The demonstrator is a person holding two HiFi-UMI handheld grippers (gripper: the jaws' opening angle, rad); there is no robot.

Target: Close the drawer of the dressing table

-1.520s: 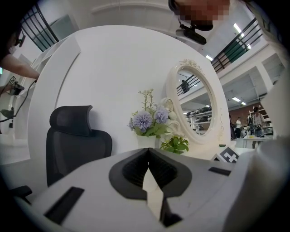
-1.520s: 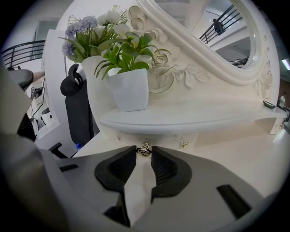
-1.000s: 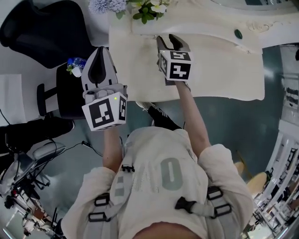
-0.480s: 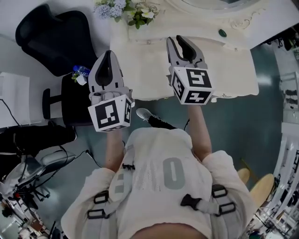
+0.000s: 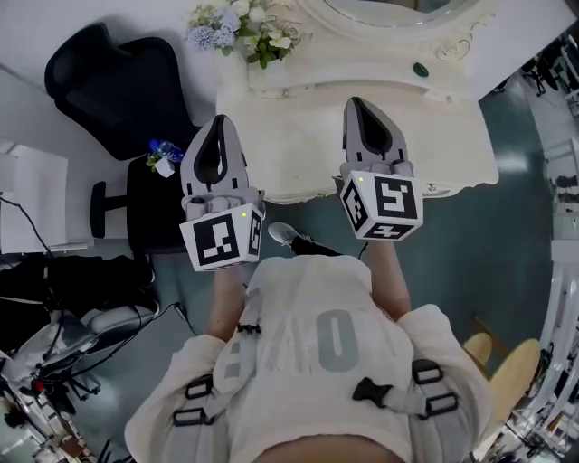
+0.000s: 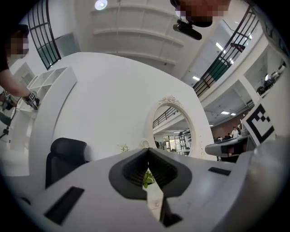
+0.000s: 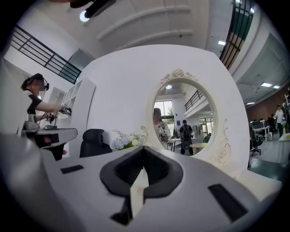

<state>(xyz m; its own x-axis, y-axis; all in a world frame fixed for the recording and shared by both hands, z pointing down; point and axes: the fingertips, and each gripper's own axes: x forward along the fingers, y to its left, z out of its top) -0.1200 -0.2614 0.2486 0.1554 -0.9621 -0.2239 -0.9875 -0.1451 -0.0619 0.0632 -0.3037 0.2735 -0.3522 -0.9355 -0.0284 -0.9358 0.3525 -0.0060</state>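
The cream dressing table (image 5: 434,136) fills the top of the head view, and no drawer sticks out past its scalloped front edge (image 5: 298,192). My right gripper (image 5: 362,103) hovers over the table's front part and points at the oval mirror (image 7: 181,118). Its jaws have just been closing and now meet at the tip (image 7: 144,147) with nothing between them. My left gripper (image 5: 220,121) hangs beside the table's left front corner. It is shut and empty, with the tips touching (image 6: 147,149). Neither gripper touches the table.
A bunch of flowers (image 5: 244,27) stands at the table's back left and a small dark green object (image 5: 421,69) at the back right. A black chair (image 5: 118,81) and a black stool (image 5: 158,212) with a small bottle (image 5: 163,154) stand left of the table. Cables lie on the floor at lower left.
Both grippers have pulled back from over the table towards the person and risen. The right gripper's jaws went from wide open to shut.
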